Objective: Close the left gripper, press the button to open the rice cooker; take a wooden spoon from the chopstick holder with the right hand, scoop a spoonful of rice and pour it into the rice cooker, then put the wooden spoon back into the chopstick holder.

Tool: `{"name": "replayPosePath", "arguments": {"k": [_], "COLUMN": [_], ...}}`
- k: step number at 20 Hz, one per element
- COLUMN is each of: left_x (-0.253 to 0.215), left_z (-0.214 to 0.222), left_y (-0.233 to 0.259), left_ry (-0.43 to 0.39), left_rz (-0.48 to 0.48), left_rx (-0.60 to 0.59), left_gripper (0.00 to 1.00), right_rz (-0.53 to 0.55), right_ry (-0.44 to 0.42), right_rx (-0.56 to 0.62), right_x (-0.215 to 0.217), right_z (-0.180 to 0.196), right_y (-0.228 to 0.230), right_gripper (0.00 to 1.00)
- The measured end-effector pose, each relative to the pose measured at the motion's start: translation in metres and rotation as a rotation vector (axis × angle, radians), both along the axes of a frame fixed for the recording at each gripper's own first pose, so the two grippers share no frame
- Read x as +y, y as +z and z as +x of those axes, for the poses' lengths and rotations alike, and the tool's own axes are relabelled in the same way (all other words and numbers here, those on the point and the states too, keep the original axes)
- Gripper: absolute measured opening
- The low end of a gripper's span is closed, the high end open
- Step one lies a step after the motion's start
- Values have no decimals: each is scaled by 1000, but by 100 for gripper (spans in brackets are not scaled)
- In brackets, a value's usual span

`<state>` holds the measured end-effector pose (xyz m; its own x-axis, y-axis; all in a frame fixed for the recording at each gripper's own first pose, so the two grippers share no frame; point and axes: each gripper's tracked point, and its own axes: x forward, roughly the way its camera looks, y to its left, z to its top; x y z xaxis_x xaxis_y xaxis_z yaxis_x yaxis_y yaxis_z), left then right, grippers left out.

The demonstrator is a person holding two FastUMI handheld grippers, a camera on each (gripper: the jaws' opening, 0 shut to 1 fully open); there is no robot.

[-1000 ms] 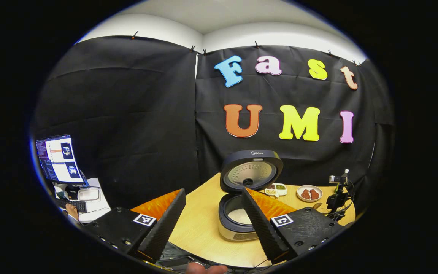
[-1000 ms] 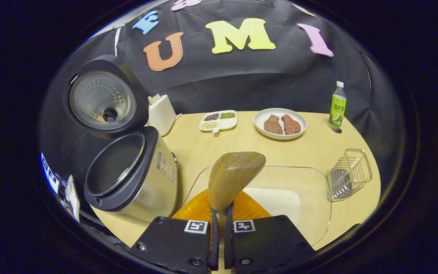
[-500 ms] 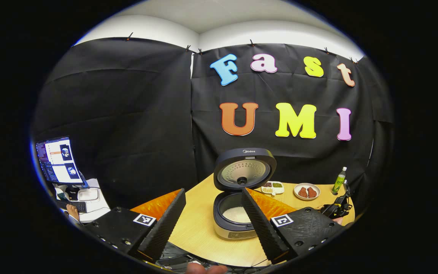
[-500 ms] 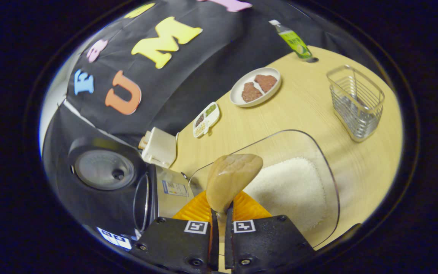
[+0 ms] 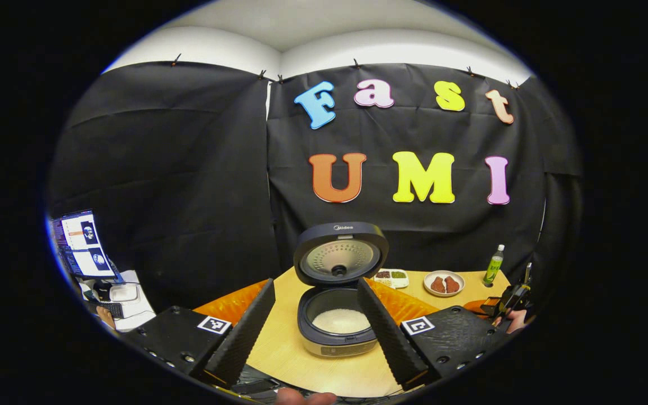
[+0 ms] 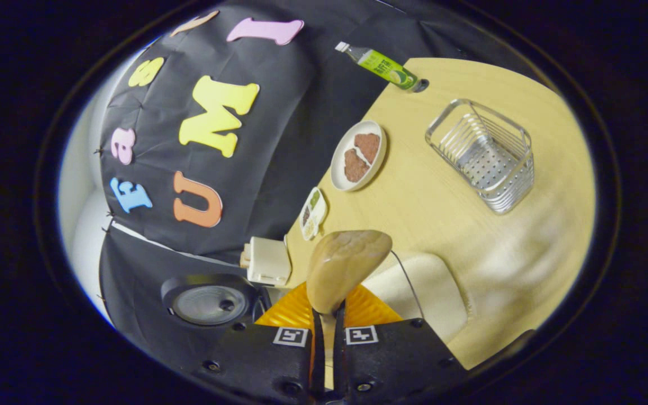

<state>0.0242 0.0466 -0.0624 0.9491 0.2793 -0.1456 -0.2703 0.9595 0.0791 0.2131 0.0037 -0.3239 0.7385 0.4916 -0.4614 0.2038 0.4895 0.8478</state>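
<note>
The right claw (image 6: 324, 360) is clamped on the wooden spoon (image 6: 342, 267) handle; the bowl projects ahead, rolled sideways, apparently empty. The wire chopstick holder (image 6: 484, 154) stands well ahead and right on the desk (image 6: 442, 214), with open room around it. The left claw (image 5: 315, 320) is spread wide, empty, facing the open rice cooker (image 5: 338, 298), which holds rice.

A: Left gripper view: rice cooker (image 5: 337, 315) sits on the table (image 5: 284, 349), lid up, rice inside. Behind it at two o'clock, the divided dish (image 5: 391, 277), then the plate (image 5: 444, 283), then the bottle (image 5: 493, 265).

B: Right gripper view: wire basket (image 6: 484, 154) at two o'clock from the wooden spoon (image 6: 342, 267), plate at twelve, bottle beyond.
</note>
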Motion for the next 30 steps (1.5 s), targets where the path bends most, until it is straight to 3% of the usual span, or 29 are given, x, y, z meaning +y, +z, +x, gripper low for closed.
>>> {"name": "replayPosePath", "arguments": {"k": [3,6,7,8,13,19,24,30], "left_x": [-2,5,9,14,41,74,94,103], "left_z": [3,-2,-4,-7,-29,-56,-71,-75], "left_y": [-1,2,2,3,-2,-2,-10,-6], "left_ry": [-3,16,27,42,121,216,283,308], "left_rz": [-4,-8,-8,-5,-28,-47,-75,-73], "left_rx": [-15,-30,-35,-40,-30,-36,-30,-39], "left_gripper": [95,95,86,95,95,95,95,95], "right_rz": [3,18,19,21,6,-216,-496,-699], "right_ry": [33,110,143,174,305,398,443,515], "right_rx": [-72,-122,-137,-148,-194,-286,-472,-646], "right_x": [11,50,69,87,183,260,287,310], "right_z": [8,11,14,17,24,28,28,21], "right_y": [50,89,98,104,119,105,107,109], "right_gripper": [11,11,11,11,11,11,11,11]}}
